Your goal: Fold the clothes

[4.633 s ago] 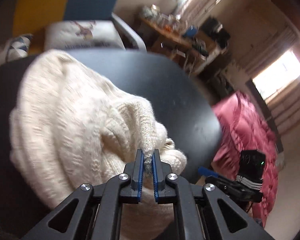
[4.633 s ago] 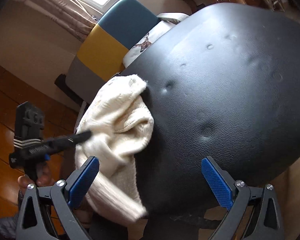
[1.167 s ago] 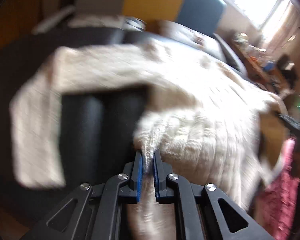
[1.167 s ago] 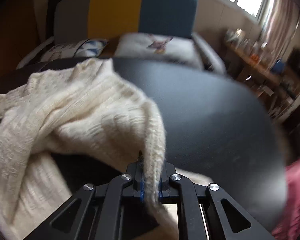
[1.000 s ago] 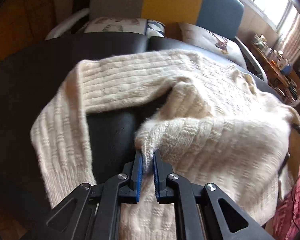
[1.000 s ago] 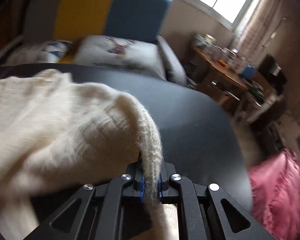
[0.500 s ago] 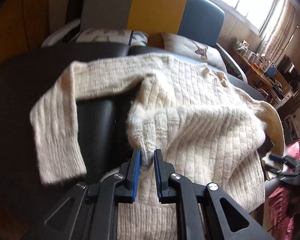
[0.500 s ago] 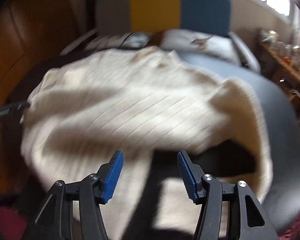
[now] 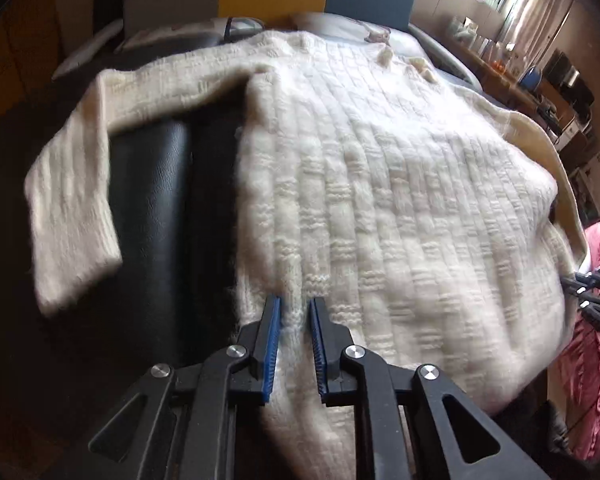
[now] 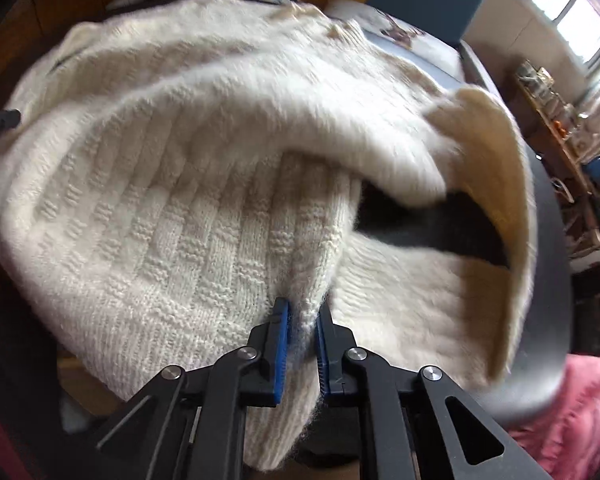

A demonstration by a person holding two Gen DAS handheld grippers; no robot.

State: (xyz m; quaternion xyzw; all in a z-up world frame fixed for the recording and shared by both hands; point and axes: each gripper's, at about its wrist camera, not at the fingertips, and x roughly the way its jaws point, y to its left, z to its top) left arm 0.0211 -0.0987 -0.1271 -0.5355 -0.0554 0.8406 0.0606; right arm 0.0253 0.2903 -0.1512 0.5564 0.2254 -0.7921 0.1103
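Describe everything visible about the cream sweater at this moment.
The cream sweater is a thick, fuzzy knit with a ribbed, basket-like pattern. It lies spread front-up over a black padded surface, one sleeve bent out to the side, the other side rumpled and folded over. The left tool, just opening, straddles its hem; the right tool has just closed on a hem fold.
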